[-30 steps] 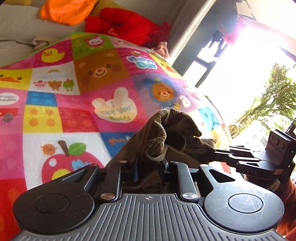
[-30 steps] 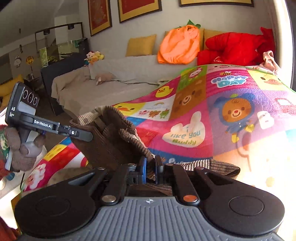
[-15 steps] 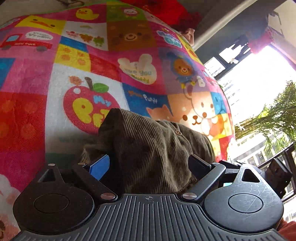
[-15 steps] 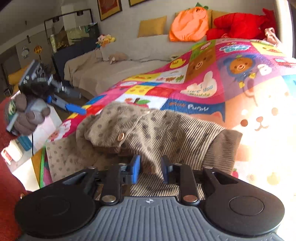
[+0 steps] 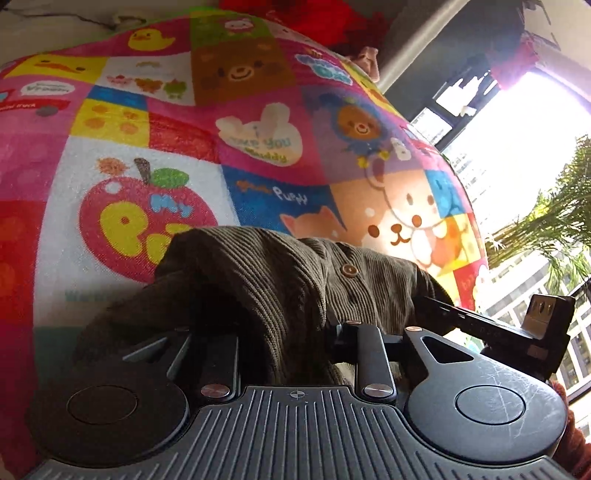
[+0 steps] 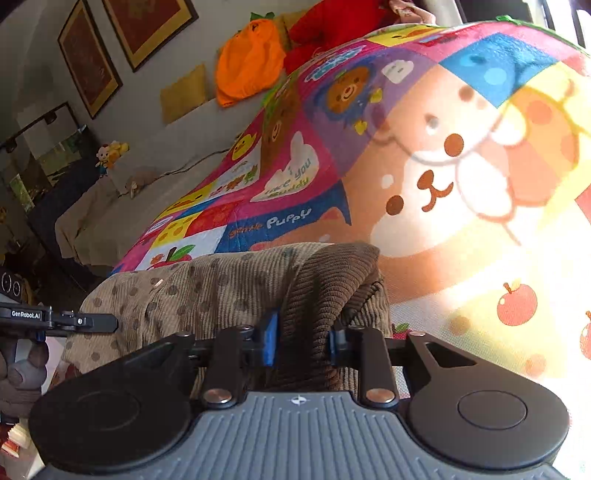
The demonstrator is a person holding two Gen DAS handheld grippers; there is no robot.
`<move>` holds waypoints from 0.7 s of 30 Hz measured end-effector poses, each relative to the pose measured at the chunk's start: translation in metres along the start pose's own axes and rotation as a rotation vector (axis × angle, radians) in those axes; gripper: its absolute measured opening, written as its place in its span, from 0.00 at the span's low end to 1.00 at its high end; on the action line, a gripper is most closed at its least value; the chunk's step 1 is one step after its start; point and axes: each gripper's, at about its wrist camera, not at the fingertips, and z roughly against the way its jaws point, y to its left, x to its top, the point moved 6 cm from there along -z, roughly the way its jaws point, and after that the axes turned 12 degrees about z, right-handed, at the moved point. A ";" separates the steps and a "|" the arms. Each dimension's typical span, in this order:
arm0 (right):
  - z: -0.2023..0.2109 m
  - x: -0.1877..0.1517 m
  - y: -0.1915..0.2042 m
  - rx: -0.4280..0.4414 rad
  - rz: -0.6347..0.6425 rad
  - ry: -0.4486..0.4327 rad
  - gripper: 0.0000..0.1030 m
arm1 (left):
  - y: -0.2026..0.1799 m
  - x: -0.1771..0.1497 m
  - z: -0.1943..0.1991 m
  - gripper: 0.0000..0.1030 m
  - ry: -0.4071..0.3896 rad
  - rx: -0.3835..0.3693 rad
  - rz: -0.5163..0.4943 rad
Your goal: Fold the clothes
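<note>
A brown corduroy garment (image 5: 295, 280) with a round button lies bunched on a colourful cartoon play mat (image 5: 258, 155). In the right wrist view it (image 6: 229, 288) shows a dotted lining. My left gripper (image 5: 284, 343) has its jaws apart around a thick fold of the cloth, fingertips buried in it. My right gripper (image 6: 303, 332) also has its jaws apart, with a ridge of corduroy standing between the blue pads (image 6: 271, 338). Each gripper shows at the edge of the other's view: the right in the left wrist view (image 5: 517, 325), the left in the right wrist view (image 6: 59, 321).
A grey sofa (image 6: 122, 206) with an orange cushion (image 6: 247, 62), a red plush (image 6: 332, 26) and yellow pillows stands beyond the mat. A bright window (image 5: 524, 140) with a plant is on the right. Framed pictures (image 6: 88, 55) hang on the wall.
The garment, held up bunched a second ago, now lies on the mat. Both grippers have opened. The left jaws, wide half a second ago, have narrowed around a fold; the right has widened.
</note>
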 end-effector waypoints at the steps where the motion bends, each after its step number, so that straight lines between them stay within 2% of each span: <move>1: 0.008 0.005 0.008 -0.009 0.046 -0.021 0.13 | -0.008 0.000 0.013 0.22 -0.021 -0.011 -0.021; 3: 0.031 0.016 0.021 0.008 0.085 -0.069 0.11 | -0.025 -0.006 0.039 0.22 -0.056 -0.035 -0.065; 7: 0.080 0.020 0.038 0.056 0.112 -0.145 0.10 | -0.029 -0.049 0.071 0.23 -0.039 -0.052 -0.083; 9: 0.092 0.007 0.042 0.064 0.121 -0.130 0.10 | -0.030 -0.072 0.087 0.26 -0.028 -0.060 -0.090; 11: 0.104 -0.008 0.047 0.069 0.131 -0.109 0.10 | -0.013 -0.094 0.086 0.31 0.019 -0.036 -0.055; 13: 0.100 -0.029 0.047 0.043 0.144 -0.046 0.11 | 0.005 -0.106 0.083 0.36 0.045 0.032 -0.047; 15: 0.087 -0.050 0.044 -0.033 0.169 0.032 0.16 | 0.015 -0.107 0.087 0.36 0.037 0.090 -0.068; 17: 0.082 -0.062 0.039 -0.097 0.182 0.075 0.22 | 0.011 -0.098 0.100 0.44 -0.012 0.082 -0.096; 18: 0.083 -0.064 0.037 -0.122 0.182 0.081 0.26 | 0.006 -0.091 0.109 0.54 -0.046 0.055 -0.109; 19: 0.087 -0.061 0.036 -0.132 0.173 0.068 0.27 | 0.000 -0.084 0.118 0.63 -0.079 0.028 -0.121; 21: 0.100 -0.048 0.037 -0.129 0.163 0.014 0.40 | -0.017 -0.073 0.125 0.74 -0.127 -0.029 -0.148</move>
